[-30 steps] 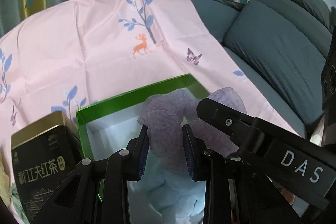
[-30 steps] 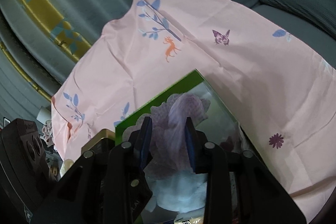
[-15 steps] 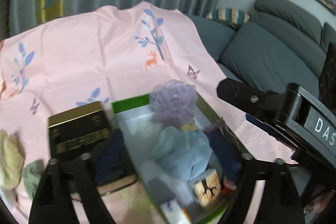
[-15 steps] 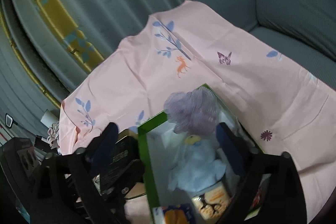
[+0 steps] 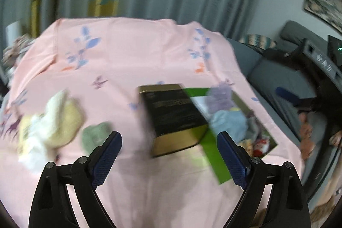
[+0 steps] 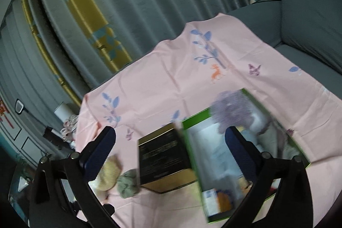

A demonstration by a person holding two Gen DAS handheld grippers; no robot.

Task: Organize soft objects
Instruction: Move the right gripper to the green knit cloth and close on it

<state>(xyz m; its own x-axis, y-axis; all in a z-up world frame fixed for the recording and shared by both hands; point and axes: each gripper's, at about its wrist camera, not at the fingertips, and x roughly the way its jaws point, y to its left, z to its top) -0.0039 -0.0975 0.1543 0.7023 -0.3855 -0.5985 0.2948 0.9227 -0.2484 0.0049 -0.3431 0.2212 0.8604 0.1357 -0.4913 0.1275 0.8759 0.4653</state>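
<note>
A green box [image 5: 215, 155] on the pink cloth [image 5: 128, 61] holds a purple fluffy piece [image 5: 221, 97], a light blue one [image 5: 228, 121] and other small items. My left gripper [image 5: 168, 136] hangs open and empty above the cloth, left of the box. Loose yellow and cream soft pieces [image 5: 62, 119] and a green one [image 5: 96, 136] lie further left. My right gripper [image 6: 170, 131] is above the box [image 6: 192, 121] and the purple piece [image 6: 233, 110]; its jaws are opening with nothing between them.
A black and gold tin [image 5: 173, 112] stands against the box's left side, also seen from the right wrist [image 6: 162, 155]. A grey sofa [image 6: 310, 25] runs along the right and curtains [image 6: 128, 3] hang behind. Bare pink cloth lies beyond the box.
Both grippers let go of the purple piece, which now lies in the box, and opened wide. Both pulled back and up; the left swung left, bringing the loose soft pieces into view.
</note>
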